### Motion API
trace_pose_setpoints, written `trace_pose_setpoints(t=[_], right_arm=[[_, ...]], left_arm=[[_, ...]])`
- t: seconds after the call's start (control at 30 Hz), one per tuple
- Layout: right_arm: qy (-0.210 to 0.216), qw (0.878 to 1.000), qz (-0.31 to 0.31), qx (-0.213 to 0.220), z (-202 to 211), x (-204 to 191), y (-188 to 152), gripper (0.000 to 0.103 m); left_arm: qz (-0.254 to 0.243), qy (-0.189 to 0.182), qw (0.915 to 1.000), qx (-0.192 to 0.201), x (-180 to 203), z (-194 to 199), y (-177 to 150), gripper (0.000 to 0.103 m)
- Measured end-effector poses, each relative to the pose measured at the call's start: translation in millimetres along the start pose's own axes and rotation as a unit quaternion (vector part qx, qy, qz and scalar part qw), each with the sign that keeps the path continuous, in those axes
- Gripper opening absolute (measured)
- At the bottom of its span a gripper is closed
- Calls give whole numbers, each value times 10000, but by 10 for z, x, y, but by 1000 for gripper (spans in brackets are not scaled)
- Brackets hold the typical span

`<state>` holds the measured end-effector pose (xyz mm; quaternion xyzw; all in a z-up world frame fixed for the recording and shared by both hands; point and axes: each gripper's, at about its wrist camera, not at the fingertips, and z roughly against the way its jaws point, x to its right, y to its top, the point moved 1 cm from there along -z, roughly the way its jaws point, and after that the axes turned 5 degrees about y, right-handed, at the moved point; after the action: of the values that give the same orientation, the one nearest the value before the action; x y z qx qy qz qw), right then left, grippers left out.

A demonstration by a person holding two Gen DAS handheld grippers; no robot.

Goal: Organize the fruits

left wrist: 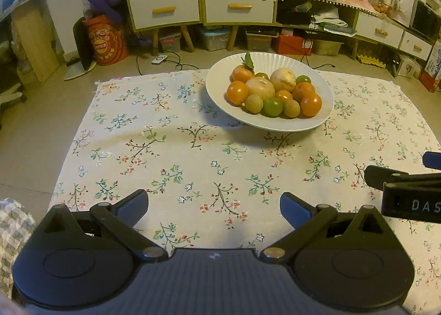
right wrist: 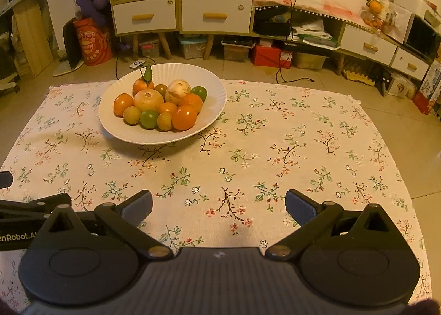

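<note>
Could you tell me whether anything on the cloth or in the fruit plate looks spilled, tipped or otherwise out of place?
Nothing stands out. All the fruit sits piled inside the white plate, which rests flat on the floral cloth; no fruit lies loose on the cloth. Both grippers, left and right, are open and empty.

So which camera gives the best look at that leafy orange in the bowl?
The right wrist view: the leafy orange sits at the back of the white bowl, its leaf standing clear against the rim. The left wrist view shows it too, its leaf reaching above the rim.
</note>
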<state>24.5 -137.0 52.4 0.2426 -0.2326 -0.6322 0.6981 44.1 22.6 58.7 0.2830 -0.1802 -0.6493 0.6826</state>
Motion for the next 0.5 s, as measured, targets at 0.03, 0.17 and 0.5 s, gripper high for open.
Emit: trace_pose_setpoints(t=[0.03,0.17,0.5], right_arm=[[-4,10000,-4,-5,-1,-3,-1,103],[-2,10000,-5,-29,-9,-11,-7,103],[-5,10000,-38,-29,-9,25,11,103]], left_arm=[[0,-1,10000,2,1,-2,-1,92],[-5,0,10000,-19,4,-13,-1,92],[6,-34,10000,-55,15,-18,-10,92]])
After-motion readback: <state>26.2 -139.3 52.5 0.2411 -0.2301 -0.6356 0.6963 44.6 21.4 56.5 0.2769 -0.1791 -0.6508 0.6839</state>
